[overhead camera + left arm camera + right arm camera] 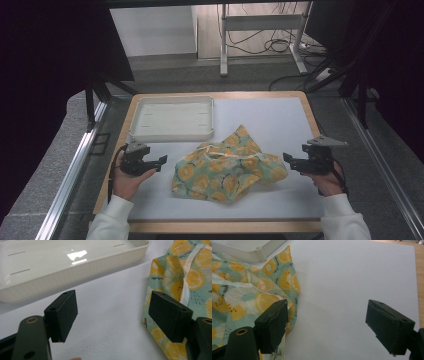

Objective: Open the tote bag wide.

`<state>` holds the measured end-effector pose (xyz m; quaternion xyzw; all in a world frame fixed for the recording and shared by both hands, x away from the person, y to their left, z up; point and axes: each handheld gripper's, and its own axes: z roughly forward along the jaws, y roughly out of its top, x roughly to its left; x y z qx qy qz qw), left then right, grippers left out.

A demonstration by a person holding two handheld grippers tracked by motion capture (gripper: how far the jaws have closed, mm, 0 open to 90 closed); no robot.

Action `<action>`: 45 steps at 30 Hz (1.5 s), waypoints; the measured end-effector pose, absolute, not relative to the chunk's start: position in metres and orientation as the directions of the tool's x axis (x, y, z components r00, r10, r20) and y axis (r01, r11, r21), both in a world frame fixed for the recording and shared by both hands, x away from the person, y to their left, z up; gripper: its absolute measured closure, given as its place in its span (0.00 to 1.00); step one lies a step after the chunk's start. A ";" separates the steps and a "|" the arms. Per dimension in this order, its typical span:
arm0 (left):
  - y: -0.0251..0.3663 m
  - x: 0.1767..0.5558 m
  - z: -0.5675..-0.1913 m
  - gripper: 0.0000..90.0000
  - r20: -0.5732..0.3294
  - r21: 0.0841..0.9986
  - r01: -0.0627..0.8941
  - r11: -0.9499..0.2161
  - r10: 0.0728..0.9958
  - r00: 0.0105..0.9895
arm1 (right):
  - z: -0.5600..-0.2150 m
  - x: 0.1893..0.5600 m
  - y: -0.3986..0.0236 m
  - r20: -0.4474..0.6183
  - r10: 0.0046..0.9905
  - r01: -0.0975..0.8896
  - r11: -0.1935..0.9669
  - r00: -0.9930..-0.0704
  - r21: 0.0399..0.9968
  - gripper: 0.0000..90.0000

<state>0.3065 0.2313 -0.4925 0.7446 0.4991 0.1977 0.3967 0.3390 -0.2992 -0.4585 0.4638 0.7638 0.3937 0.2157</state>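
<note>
Over on the left, the left gripper [159, 163] hovers just off the cloth's near-left edge, fingers [62, 315] spread wide with nothing between them but bare desk [280, 120]. Just beyond it sits the white tray [172, 135], empty, near the top-left corner. Centre stage is the crumpled cloth [225, 167], mint green with a yellow citrus print and a pale ribbon across it, lying in a loose heap on the grey mat, one corner just beside the tray. On to the right, where the right gripper [289, 161] sits close to the cloth's right-hand corner, its fingers [273, 322] also wide and holding nothing. The risk from here, I'd say, is the heap itself: the folds overlap, so a pinch at either edge could catch two layers, or only the ribbon, and the cloth would lift bunched rather than spread. Coming in too flat could also push the fabric along the smooth mat toward the tray.
</note>
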 end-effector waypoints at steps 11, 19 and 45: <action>0.230 0.306 -0.495 0.29 -0.104 0.783 0.591 -0.196 0.894 0.435 | -0.463 0.343 -0.302 0.032 0.884 0.549 0.261 -0.465 0.794 0.22; 0.233 0.303 -0.493 0.30 -0.122 0.786 0.592 -0.179 0.894 0.432 | -0.461 0.342 -0.303 0.025 0.886 0.547 0.264 -0.464 0.794 0.24; 0.237 0.287 -0.465 0.36 -0.119 0.822 0.544 -0.171 0.882 0.457 | -0.463 0.347 -0.300 0.038 0.877 0.548 0.265 -0.479 0.793 0.24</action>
